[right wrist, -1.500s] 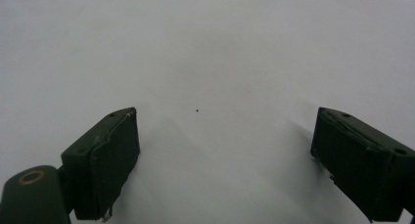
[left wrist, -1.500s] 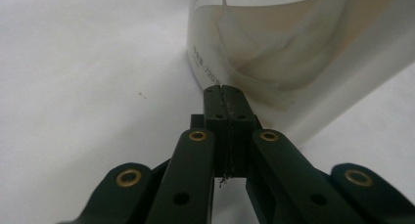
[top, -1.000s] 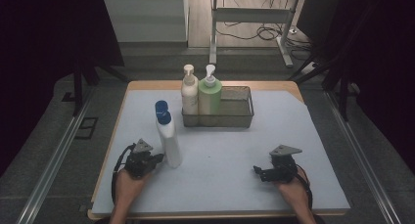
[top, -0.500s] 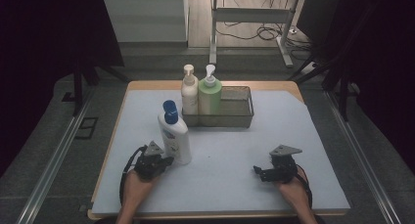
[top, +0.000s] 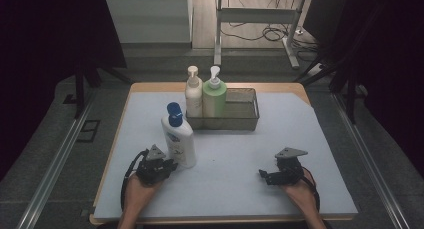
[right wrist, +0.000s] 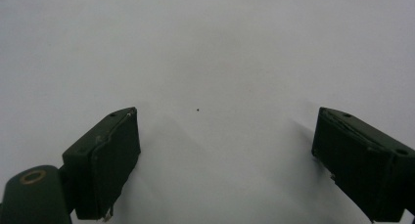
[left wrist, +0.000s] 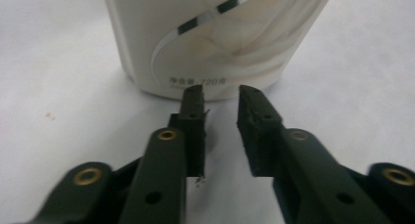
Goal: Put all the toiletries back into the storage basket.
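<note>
The white bottle [top: 179,139] with the blue cap stood upright on the near left of the tabletop [top: 310,134], just in front of the wire basket [top: 240,120]. The left gripper [left wrist: 219,99] had just been opening, fingers released, nothing between them. The right gripper [right wrist: 222,160] rested spread wide, empty

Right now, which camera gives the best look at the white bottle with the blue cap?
The high view: the white bottle stands upright, whole, on the table, beside the left gripper. The left gripper view catches its lower body, close and cropped. The right gripper view looks at bare table.
</note>
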A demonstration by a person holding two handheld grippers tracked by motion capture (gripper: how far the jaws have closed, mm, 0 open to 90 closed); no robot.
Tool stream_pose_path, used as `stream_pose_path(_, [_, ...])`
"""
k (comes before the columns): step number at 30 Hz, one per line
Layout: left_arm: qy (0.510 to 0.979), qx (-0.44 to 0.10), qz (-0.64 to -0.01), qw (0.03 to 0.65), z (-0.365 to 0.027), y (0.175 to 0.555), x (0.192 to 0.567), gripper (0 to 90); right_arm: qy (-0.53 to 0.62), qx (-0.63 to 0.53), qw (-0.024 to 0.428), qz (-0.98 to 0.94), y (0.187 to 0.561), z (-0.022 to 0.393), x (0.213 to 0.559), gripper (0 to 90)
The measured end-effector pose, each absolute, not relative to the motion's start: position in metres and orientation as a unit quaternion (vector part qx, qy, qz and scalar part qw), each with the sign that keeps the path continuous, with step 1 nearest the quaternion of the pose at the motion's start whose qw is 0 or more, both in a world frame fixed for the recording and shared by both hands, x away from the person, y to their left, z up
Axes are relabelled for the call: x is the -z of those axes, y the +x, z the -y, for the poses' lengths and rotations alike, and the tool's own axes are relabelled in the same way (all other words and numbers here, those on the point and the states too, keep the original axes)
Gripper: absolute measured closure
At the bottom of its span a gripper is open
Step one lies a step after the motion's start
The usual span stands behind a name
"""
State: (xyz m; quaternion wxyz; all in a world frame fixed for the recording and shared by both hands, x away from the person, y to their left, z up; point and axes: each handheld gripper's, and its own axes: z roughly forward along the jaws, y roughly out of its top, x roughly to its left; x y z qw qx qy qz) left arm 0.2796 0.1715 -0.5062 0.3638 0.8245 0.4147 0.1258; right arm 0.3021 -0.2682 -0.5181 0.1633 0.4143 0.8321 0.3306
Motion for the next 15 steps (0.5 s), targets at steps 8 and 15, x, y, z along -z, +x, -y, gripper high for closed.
stream_pose_path(8, [0.823,-0.148,-0.425,0.348,-0.179,0.268,0.509,39.5,0.4,-0.319,0.166,-0.843,0.299,0.267,0.513,8.5])
stream_pose_path(15, [0.822,-0.155,-0.434,0.333,-0.188,0.256,0.513,20.0,0.381,-0.338,0.148,-0.847,0.299,0.26,0.503,3.7])
